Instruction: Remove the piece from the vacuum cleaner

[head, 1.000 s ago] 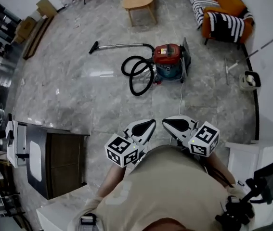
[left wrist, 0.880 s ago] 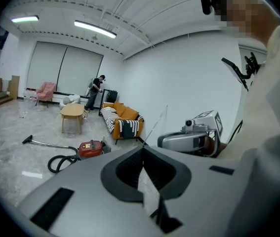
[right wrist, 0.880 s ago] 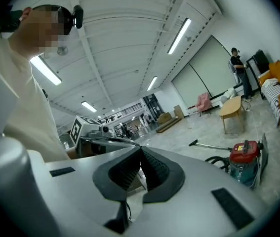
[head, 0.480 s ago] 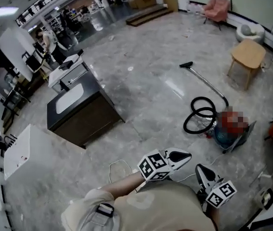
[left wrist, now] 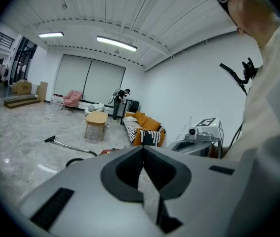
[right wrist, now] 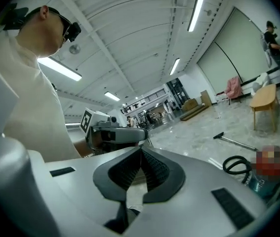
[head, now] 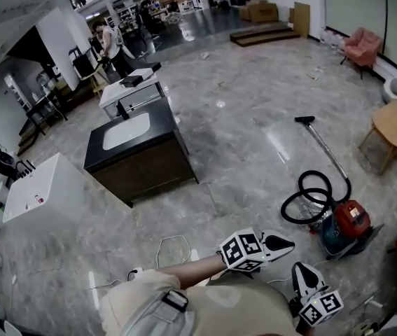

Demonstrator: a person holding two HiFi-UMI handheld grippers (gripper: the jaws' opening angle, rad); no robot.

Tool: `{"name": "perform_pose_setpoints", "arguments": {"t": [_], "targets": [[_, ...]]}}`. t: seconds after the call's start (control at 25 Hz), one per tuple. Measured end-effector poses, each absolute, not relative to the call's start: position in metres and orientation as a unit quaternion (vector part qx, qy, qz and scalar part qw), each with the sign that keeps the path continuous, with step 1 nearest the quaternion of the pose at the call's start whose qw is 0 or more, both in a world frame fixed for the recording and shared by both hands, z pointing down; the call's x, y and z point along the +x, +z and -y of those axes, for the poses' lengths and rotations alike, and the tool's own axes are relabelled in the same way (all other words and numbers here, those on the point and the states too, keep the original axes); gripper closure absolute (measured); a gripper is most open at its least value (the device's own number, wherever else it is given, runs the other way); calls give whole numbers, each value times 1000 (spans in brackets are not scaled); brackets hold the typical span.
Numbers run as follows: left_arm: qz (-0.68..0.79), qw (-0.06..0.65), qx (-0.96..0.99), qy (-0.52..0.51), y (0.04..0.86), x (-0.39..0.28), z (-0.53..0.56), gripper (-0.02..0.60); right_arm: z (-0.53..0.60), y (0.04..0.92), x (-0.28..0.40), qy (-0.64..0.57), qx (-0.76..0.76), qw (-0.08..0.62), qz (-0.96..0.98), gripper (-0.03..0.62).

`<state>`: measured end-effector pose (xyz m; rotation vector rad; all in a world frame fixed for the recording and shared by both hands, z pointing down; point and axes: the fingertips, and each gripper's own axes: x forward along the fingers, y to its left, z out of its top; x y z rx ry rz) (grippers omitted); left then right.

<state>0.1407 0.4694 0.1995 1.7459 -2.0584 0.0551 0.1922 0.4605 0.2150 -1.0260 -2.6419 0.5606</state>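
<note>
Not begun: both tools empty, the vacuum cleaner untouched on the floor.

The left gripper [head: 288, 243] and the right gripper [head: 301, 270] are held close to the person [head: 233, 310], each with its jaws clenched together on nothing, as both gripper views show. The red vacuum cleaner [head: 346, 224] stands on the grey floor [head: 240, 138] to the right, well apart from both tools. Its black hose [head: 309, 196] is coiled just left of it, and the long wand [head: 328, 152] runs away to the floor nozzle [head: 304, 120] at the far end. Every part looks still joined, so I judge nothing is removed yet. The approach, the grasp and the pull-off are all left. Which piece is meant I cannot tell.
</note>
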Motion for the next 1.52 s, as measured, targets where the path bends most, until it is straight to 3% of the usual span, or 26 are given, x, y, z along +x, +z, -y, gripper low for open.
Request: {"name": "perform_pose_setpoints", "arguments": {"t": [0.44,0.8,1.04,1.52], "targets": [[719,211,662,-18,202,34,-466,578,-462,225,95,147,-304,172,926,591],[719,185,669,-12,197,-35,-482,578,-469,212,15,102,-298,141,939,591],[664,209,717,-38,205,-43,-469,578,-456,209,15,114,-208,170,956,591],[635,236,735,-27,218,-51,-431,578,-424,220,-1,140,-173,178,958,591]]}}
